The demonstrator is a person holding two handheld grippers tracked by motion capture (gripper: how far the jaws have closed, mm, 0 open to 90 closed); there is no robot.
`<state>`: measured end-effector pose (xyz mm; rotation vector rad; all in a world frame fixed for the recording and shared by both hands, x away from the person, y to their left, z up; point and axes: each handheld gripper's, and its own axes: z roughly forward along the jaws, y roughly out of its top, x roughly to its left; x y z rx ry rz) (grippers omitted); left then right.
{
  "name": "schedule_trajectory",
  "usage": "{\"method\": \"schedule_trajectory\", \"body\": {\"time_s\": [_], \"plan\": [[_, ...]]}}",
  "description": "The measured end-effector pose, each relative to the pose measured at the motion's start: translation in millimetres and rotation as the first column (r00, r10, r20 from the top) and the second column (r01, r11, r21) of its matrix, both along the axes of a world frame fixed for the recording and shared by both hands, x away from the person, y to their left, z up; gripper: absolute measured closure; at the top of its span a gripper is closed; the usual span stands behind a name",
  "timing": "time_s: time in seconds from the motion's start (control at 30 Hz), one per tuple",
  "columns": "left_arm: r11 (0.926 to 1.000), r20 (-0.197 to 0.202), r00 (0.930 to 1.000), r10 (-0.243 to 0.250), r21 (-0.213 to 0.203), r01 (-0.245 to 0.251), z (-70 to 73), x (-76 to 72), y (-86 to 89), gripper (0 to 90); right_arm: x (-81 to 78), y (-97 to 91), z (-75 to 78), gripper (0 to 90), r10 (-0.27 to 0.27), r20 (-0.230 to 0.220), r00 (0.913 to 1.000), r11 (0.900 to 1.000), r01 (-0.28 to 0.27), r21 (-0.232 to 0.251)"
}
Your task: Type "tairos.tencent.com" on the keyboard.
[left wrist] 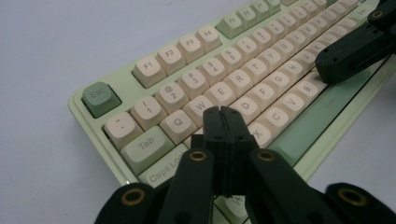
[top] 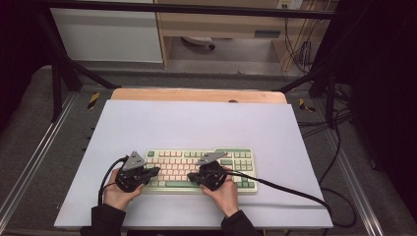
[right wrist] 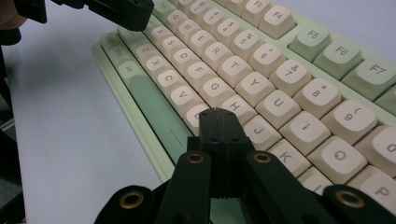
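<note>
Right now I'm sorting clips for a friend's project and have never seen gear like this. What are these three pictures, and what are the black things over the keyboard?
No robot here: a person at a table holds a hand-held gripper in each hand. The high view looks down from above; the left gripper and right gripper both hover over a green and cream keyboard, which lies on a white tabletop. The other two pictures come from cameras riding on each gripper, looking along its black fingers. In the left gripper view the fingers are pressed together above the keys near A and S. In the right gripper view the fingers are likewise closed, near the B and N keys. Neither holds anything; the closed tips seem poised like pointers for pressing keys.
</note>
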<state>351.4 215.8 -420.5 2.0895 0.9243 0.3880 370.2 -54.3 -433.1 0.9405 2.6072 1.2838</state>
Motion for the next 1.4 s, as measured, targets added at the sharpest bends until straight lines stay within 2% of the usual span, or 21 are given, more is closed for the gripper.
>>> {"method": "schedule_trajectory", "body": {"time_s": [0.17,0.57,0.9,1.4], "plan": [[1.0000,0.001,1.0000,0.000,-0.001,0.000,0.2,-0.2,0.2,89.6,-1.8,-3.3,7.0,90.0,0.001,0.005,1.0000,0.9999,-0.001,0.014],[1.0000,0.002,1.0000,-0.002,-0.003,0.002,1.5,-0.7,0.4,89.7,-3.4,-24.0,18.6,90.0,-0.025,0.020,0.9995,0.9997,0.025,-0.006],[1.0000,0.003,1.0000,-0.007,-0.003,0.007,2.6,-1.2,-2.7,89.6,-6.0,-48.4,17.2,90.0,-0.059,0.023,0.9980,0.9982,0.059,0.000],[0.9998,0.010,0.9997,-0.020,0.009,0.020,8.2,2.0,-18.5,89.7,-11.1,-76.6,14.9,90.0,-0.098,0.020,0.9950,0.9952,0.098,0.002]]}}
